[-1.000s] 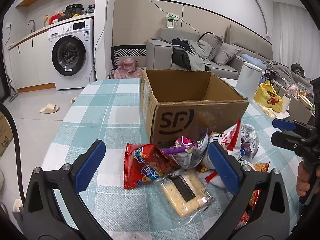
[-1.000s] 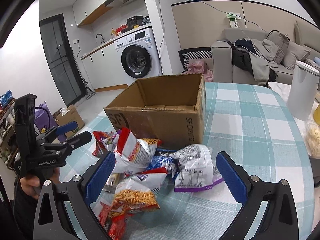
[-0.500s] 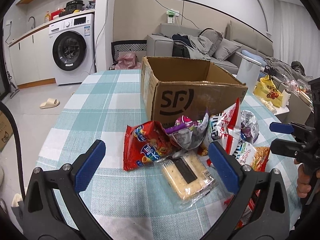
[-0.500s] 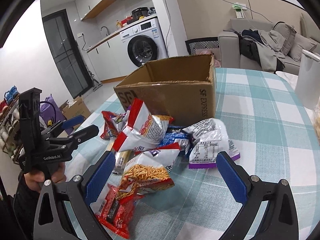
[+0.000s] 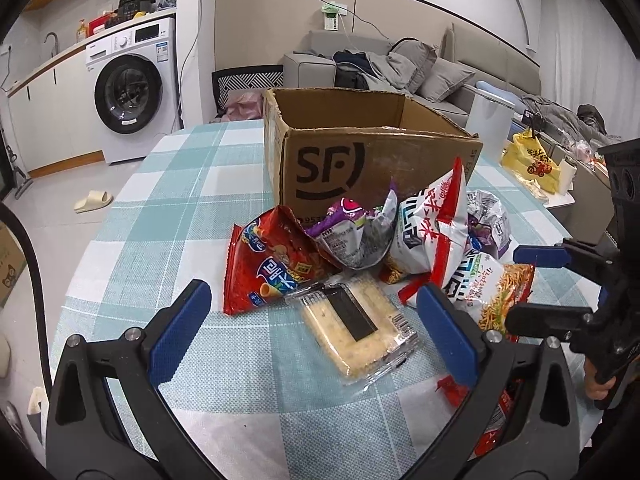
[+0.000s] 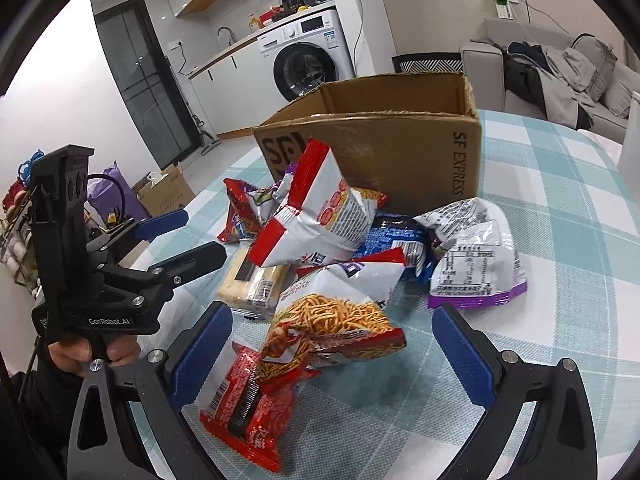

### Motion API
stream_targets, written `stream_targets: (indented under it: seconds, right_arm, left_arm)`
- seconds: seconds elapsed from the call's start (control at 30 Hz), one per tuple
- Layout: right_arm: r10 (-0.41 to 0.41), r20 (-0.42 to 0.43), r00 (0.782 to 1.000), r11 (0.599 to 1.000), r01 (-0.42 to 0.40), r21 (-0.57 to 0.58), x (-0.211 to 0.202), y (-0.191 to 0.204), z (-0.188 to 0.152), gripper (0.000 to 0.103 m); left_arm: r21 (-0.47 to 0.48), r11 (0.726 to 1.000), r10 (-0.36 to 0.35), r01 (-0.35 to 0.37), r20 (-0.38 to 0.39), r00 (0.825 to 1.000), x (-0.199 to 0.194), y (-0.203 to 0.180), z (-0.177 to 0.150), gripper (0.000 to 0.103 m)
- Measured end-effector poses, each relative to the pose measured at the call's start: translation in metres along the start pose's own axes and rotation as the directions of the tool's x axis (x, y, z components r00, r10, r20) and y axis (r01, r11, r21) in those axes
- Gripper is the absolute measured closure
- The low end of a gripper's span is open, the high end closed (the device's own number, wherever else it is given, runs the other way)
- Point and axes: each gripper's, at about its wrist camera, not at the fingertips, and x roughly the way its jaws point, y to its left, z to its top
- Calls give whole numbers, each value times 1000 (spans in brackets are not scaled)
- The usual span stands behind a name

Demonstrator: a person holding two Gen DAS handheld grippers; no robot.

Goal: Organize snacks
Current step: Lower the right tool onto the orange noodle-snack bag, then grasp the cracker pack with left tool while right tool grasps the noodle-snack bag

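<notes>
Left wrist view: your left gripper (image 5: pixel 314 326) stands spread and empty; the cracker pack (image 5: pixel 352 328) lies between its fingers, lower centre, long axis diagonal.

Right wrist view: your right gripper (image 6: pixel 332 354) is spread over the noodle bag (image 6: pixel 332 328), the box (image 6: pixel 384 148) behind.

1. We cannot see the floor of the cardboard box (image 5: pixel 372 160); its front wall hides it.
2. The blue packet (image 6: pixel 394 236) lies mostly buried under other bags, so its print is unreadable.
3. The red noodle packet (image 5: pixel 496 420) sits partly behind the left gripper's (image 5: pixel 320 332) arm.
4. Small print on the purple-edged bag (image 6: pixel 476 268) is too fine to read.
</notes>
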Motion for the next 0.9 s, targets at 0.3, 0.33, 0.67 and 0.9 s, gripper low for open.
stream_targets:
  seconds: [0.3,0.33,0.67,0.9]
  right_arm:
    - [8,-34,999,1000,-7,24,16,-2,-3,1]
    - [9,-36,999,1000,-8,30,17,-3,-3,1]
    - [20,-53,998,997,-16,71,27,-11,-4,10]
    - [60,-72,996,995,-53,87,33,-18,-5,37]
  left_arm:
    - [19,1000,12,-11,-31,999,8,-4,-4,1]
    - [18,1000,10,-9,-36,999,9,-3,-4,1]
    - [13,1000,-2,3,-50,999,13,-1,-5,1]
    - [18,1000,3,-2,-54,999,14,-3,-6,1]
